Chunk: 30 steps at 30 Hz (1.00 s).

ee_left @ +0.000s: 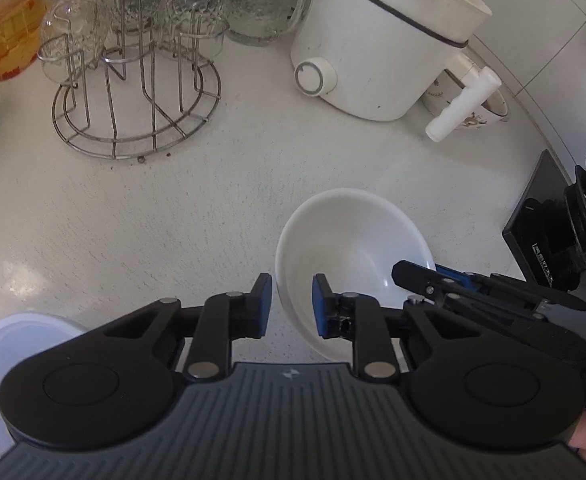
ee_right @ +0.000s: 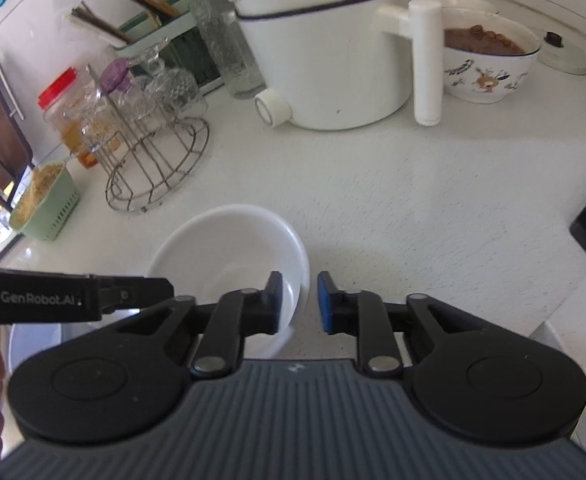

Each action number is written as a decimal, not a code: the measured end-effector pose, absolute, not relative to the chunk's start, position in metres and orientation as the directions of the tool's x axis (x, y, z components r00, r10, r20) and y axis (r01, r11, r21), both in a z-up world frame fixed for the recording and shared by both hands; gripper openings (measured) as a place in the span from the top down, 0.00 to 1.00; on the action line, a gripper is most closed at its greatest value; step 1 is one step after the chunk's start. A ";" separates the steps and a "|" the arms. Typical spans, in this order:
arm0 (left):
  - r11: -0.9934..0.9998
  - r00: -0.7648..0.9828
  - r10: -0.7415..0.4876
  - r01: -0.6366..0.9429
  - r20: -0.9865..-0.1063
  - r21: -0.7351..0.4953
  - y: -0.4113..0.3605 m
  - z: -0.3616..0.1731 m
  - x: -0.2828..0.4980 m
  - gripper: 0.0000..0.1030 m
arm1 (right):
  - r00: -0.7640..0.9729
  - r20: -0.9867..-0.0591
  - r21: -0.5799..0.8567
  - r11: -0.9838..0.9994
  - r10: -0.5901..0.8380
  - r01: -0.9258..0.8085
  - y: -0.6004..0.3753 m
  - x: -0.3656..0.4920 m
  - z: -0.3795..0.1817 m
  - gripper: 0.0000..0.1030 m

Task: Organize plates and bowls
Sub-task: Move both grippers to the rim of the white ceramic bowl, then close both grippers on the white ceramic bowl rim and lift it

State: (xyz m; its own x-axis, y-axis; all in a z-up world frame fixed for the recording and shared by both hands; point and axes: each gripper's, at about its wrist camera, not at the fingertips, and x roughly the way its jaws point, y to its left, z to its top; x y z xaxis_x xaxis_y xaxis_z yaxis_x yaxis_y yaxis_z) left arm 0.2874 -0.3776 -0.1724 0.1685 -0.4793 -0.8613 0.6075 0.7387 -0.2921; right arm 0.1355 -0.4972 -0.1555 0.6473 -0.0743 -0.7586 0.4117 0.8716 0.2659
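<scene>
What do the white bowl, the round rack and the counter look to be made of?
White bowl: probably glazed ceramic, or melamine; smooth, glossy, opaque.
Round rack: bare metal wire, shiny silver, slightly tarnished.
Counter: pale stone or composite, matte, finely speckled.

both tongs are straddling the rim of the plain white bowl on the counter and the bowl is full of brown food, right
Not quite. The plain white bowl is empty, as the right wrist view shows; the brown food sits in the patterned ceramic bowl behind the white cooker's handle. The rest holds: the left tongs and the right tongs each straddle the rim of the white bowl on the counter.
</scene>
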 end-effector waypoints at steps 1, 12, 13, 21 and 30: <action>0.739 0.173 -0.481 0.608 -0.860 -0.291 -0.378 -0.171 0.286 0.75 | 0.642 -0.763 0.258 0.876 -0.074 0.408 -0.497 0.137 -0.157 0.86; 0.735 0.208 -0.506 0.613 -0.837 -0.291 -0.371 -0.139 0.280 0.75 | 0.650 -0.756 0.260 0.880 -0.070 0.397 -0.492 0.134 -0.135 0.86; 0.730 0.210 -0.510 0.618 -0.834 -0.290 -0.371 -0.134 0.279 0.75 | 0.654 -0.753 0.264 0.876 -0.074 0.403 -0.492 0.132 -0.131 0.86; 0.740 0.245 -0.522 0.606 -0.817 -0.291 -0.358 -0.102 0.259 0.75 | 0.695 -0.713 0.296 0.857 -0.096 0.422 -0.480 0.112 -0.102 0.86; 0.755 0.294 -0.539 0.583 -0.789 -0.299 -0.336 -0.078 0.243 0.75 | 0.733 -0.674 0.316 0.863 -0.089 0.395 -0.466 0.097 -0.080 0.86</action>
